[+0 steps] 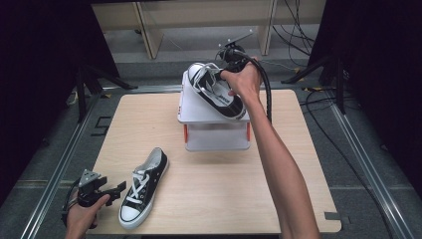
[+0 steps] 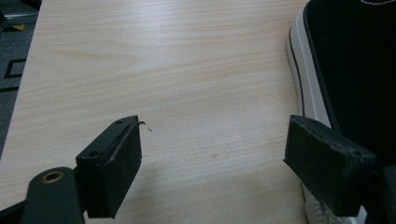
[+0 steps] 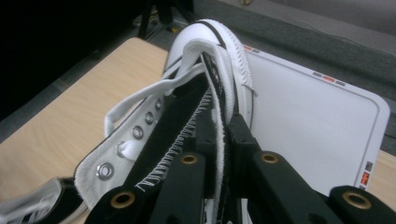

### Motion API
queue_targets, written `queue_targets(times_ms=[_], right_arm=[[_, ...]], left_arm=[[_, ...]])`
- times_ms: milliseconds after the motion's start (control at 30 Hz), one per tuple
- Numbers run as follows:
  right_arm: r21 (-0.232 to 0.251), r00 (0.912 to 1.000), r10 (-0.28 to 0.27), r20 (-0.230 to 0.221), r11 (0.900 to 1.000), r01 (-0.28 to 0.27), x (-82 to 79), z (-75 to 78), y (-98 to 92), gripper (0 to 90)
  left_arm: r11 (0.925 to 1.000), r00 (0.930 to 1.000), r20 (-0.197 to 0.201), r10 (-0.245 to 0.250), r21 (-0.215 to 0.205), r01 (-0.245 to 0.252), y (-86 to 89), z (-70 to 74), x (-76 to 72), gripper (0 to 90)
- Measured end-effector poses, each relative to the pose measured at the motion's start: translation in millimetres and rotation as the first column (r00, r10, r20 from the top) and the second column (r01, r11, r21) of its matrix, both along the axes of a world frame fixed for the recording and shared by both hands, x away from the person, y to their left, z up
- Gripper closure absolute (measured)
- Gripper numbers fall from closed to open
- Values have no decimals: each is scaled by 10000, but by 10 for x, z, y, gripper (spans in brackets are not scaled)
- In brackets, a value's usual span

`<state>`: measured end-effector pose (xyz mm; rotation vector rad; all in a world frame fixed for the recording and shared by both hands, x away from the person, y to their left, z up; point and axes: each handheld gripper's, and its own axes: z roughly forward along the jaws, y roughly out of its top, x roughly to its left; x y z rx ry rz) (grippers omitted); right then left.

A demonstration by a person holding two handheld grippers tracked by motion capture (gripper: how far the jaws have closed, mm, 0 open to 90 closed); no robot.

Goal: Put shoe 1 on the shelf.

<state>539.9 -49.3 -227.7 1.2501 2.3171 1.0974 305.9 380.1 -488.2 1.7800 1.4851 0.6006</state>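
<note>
right gripper (image 1: 222,74): jaws pinched tight on the side wall of the held shoe (image 1: 218,90), seen close in the right gripper view (image 3: 219,135)
held shoe: black and white sneaker, over the top of the white stand (image 1: 199,112), toe toward the far edge, tilted
white stand: sat at the far middle of the table (image 1: 214,189)
left gripper (image 1: 107,191): jaws wide, nothing between them, low at the near left corner
second shoe (image 1: 142,186): lay flat on the table, just right of the left gripper, apart from its jaws

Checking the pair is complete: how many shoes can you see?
2. One shoe lies on the table's near left; the other shoe is held by the right hand-held gripper over the white stand.
</note>
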Motion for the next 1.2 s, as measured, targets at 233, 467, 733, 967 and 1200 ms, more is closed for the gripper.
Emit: queue_targets(times_ms=[233, 467, 733, 967, 1200], right_arm=[[513, 9892, -1361, -544, 9890, 1389, 227, -53, -36, 869], [1427, 9797, -1848, -776, 9705, 1944, 359, -127, -35, 869], [2187, 9693, -2186, -1128, 9461, 2388, 452, -255, 134, 867], [2877, 9587, -2454, -1441, 9165, 2778, 447, -296, 176, 866], [2678, 9520, -2619, -1583, 9167, 2967, 416, -383, 187, 859]], left_arm=[[9999, 10000, 11, -59, -121, 59, -12, 8, -6, 181], [9998, 9999, -31, -109, -137, 108, -11, 9, -5, 181], [9996, 9998, 27, -180, -224, 181, -12, -6, 9, 181], [9994, 9997, -6, -258, -239, 258, -17, -11, 16, 181], [9996, 9997, -39, -238, -132, 237, -24, 5, 3, 181]])
